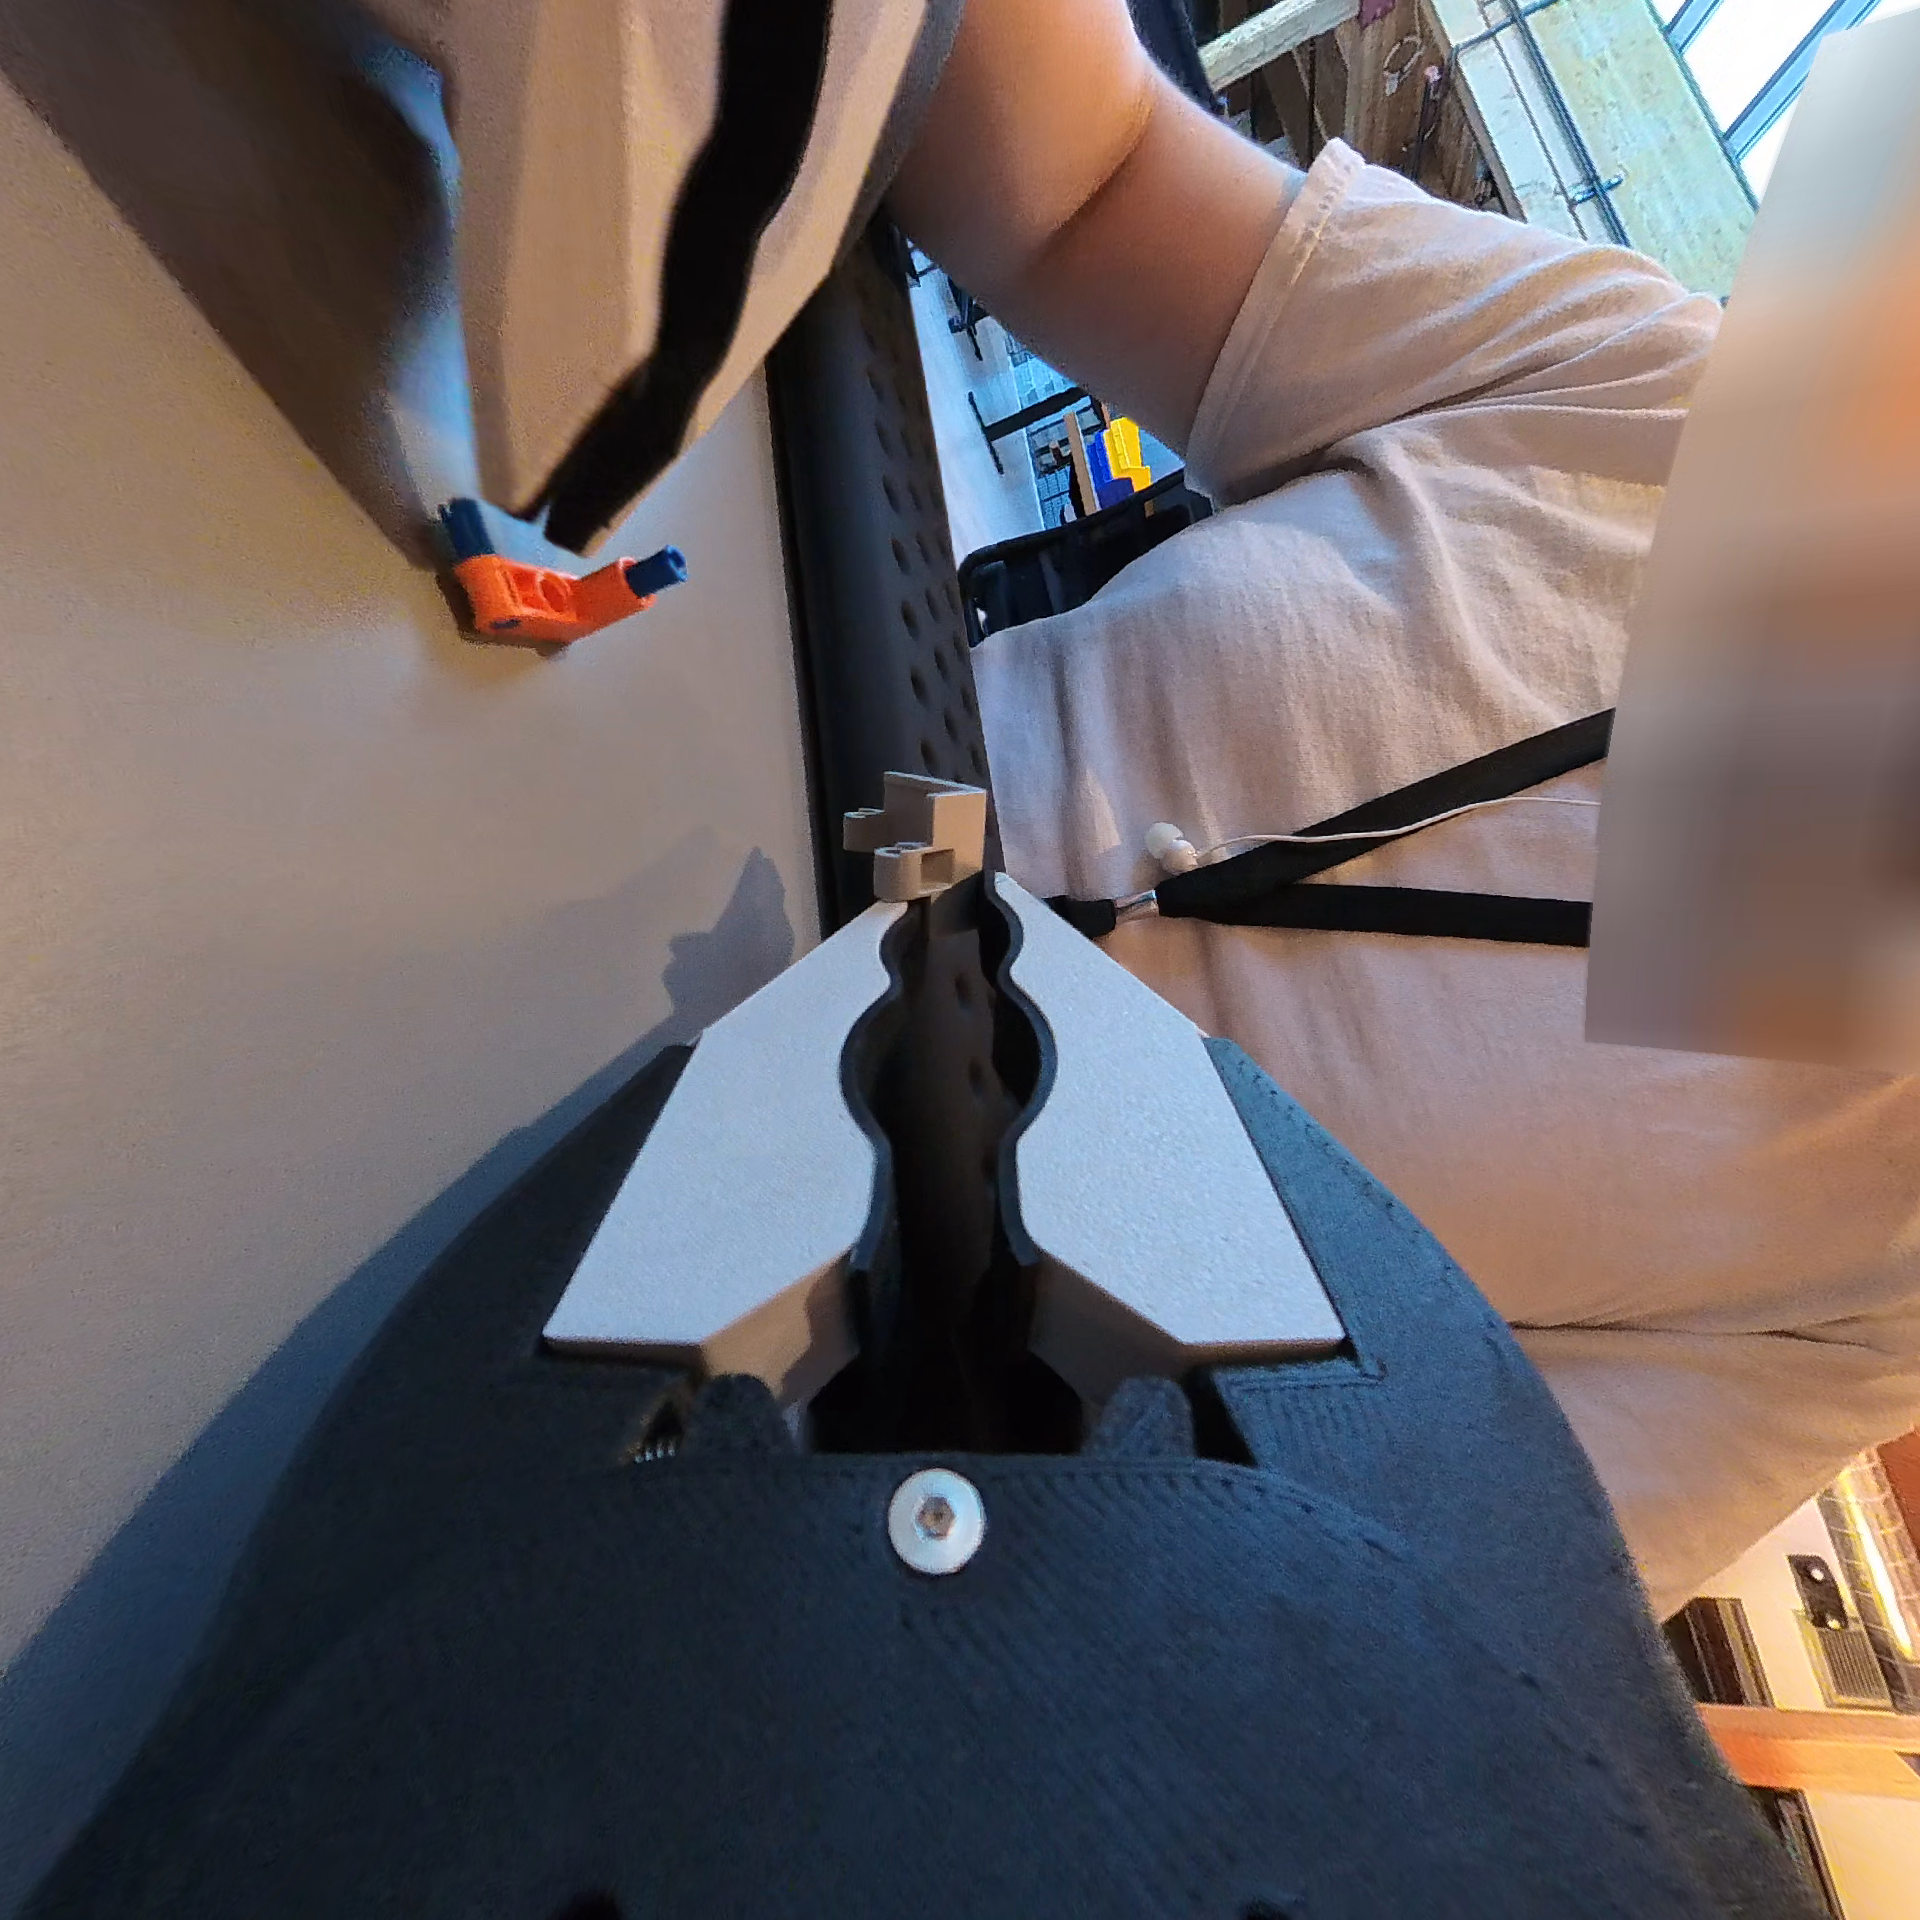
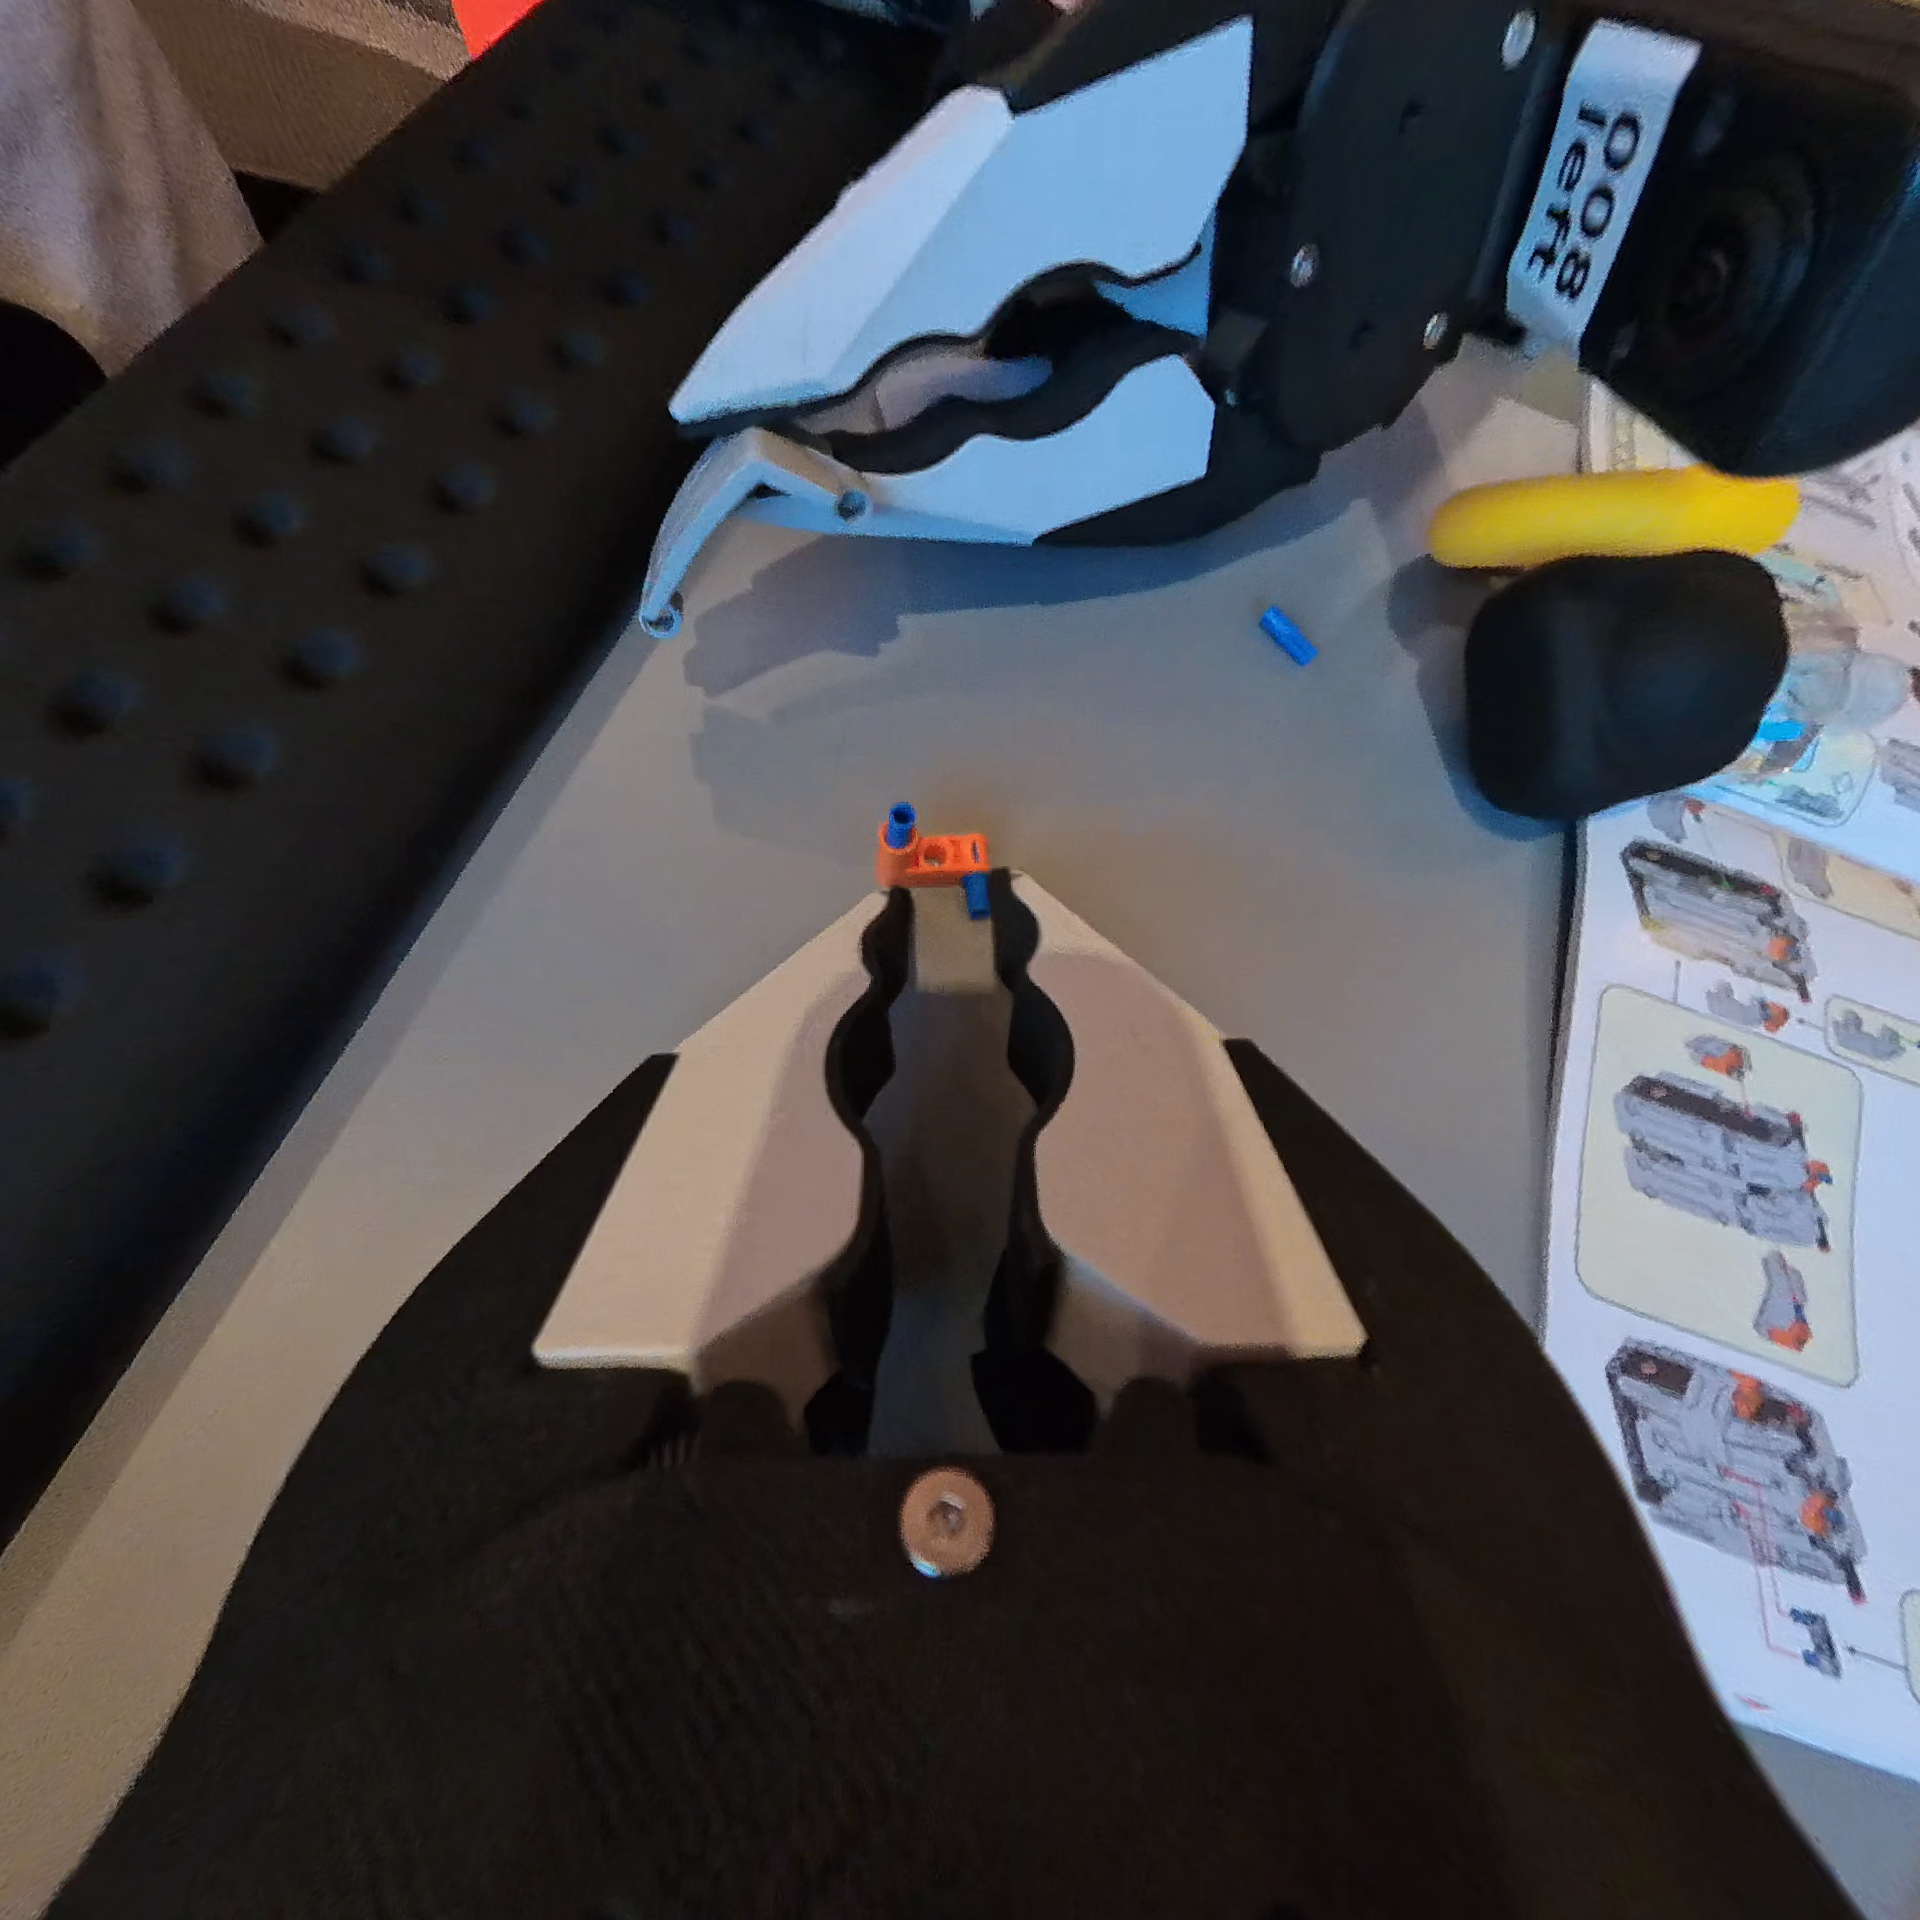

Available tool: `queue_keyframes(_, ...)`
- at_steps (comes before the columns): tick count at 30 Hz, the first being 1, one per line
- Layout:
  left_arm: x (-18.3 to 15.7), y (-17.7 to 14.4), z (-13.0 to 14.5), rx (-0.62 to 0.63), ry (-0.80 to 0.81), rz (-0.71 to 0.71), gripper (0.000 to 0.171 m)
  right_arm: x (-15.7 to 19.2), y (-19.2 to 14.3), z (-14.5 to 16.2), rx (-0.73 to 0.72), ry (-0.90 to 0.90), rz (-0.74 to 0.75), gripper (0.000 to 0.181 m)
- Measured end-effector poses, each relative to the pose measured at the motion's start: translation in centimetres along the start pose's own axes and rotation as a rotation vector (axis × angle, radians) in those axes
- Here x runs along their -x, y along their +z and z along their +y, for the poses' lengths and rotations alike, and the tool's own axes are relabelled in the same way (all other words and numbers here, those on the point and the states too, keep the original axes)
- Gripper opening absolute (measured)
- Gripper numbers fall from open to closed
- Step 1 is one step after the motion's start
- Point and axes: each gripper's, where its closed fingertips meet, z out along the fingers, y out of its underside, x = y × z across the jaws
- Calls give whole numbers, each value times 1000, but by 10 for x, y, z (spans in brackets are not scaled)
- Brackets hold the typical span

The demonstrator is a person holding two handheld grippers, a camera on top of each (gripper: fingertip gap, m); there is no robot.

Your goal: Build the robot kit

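The left gripper [image 1: 940, 894] was clamped on a small grey angular plastic building piece [image 1: 920, 836], pinched only at the fingertips and held off the pale grey tabletop [image 1: 312, 935]; so shallow a hold looked liable to let the piece twist or slip out under any sideways push. The right gripper [image 2: 940, 883] stood slightly apart, its tips just at a small orange plastic connector with blue pins [image 2: 933, 852] lying on the tabletop; whether they touched it I could not tell; closing off-centre might well have flicked so light a part away. A loose short blue pin [image 2: 1288, 636] lay well apart toward the far side; a printed instruction booklet [image 2: 1714, 1195] lay to the right, a black rounded object [image 2: 1621, 686] and a yellow ring-like thing [image 2: 1610, 514] beyond it; a black studded mat [image 2: 260, 520] ran along the left edge.
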Motion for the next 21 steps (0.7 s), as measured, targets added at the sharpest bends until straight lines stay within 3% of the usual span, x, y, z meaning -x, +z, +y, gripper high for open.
queue_keyframes(2, 0, 0, 0, -1, -2, 2, 7, 1, 0, -6, -28, -10, 7, 1)
queue_keyframes(5, -1, -1, -1, -5, -3, 9, 7, 9, 8, -7, 4, 20, -36, 0)
queue_keyframes(9, -2, -2, -1, -11, -2, 11, 7, 6, 16, -13, 45, 37, -17, 7)
queue_keyframes(15, -3, -7, -4, -43, -6, 14, 7, 5, 3, -23, -17, 9, 1, 15)
queue_keyframes(21, -3, -11, -20, -160, -45, 7, 7, 2, -18, -64, -122, 72, 258, 34)
